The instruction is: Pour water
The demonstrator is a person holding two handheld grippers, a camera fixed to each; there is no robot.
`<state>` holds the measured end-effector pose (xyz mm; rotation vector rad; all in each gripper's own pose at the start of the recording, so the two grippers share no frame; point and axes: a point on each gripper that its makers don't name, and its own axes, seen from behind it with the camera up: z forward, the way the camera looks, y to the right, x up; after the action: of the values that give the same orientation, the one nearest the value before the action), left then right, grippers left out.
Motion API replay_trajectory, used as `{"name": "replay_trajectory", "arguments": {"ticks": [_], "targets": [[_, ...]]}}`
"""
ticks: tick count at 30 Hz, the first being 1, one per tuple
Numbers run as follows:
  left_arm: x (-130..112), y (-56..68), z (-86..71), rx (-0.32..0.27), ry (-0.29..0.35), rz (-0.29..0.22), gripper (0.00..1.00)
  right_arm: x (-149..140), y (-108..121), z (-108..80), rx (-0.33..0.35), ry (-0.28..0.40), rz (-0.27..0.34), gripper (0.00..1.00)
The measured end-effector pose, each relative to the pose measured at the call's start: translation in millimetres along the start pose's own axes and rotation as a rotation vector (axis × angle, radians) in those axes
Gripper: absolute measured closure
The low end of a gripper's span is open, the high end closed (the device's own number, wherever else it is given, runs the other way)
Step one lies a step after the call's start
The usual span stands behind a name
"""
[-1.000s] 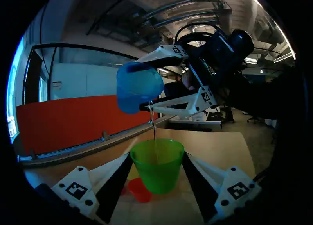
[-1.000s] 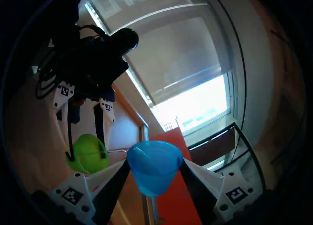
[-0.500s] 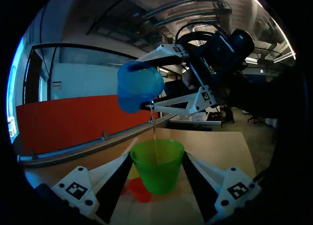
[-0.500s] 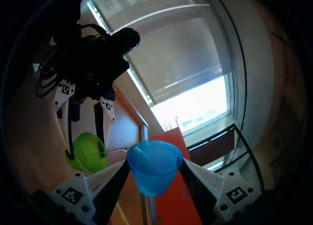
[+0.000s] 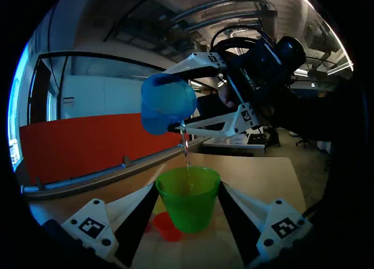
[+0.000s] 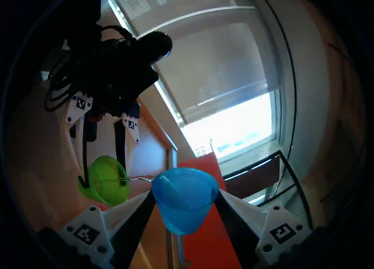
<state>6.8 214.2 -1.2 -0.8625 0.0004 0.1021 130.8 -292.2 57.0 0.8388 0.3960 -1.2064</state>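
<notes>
A small red cup stands on the counter near the green cup, clear of the pour. Above, the blue cup is tipped far over, its long axis near level and its mouth seemingly toward this camera, so its lip hangs over the target. A thin stream of water drops straight in. The left tongs are closed to the green cup's width, 1 finger on each side, holding it upright with its mouth up as the catcher. The right tongs reach in from the right, rolled sideways, and clamp the blue cup with both fingers.
</notes>
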Motion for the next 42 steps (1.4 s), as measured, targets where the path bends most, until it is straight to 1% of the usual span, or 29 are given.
{"name": "replay_trajectory", "arguments": {"ticks": [8, 42], "targets": [[-1.0, 2.6, -0.4, -0.004, -0.002, 0.001, 0.12, -2.0, -1.3, 0.2, 0.001, -0.003, -0.009, 0.1], [-1.1, 1.6, 0.1, -0.003, -0.002, 0.0, 0.12, -2.8, 2.0, -1.5, -0.008, -0.007, -0.07, 0.09]]}}
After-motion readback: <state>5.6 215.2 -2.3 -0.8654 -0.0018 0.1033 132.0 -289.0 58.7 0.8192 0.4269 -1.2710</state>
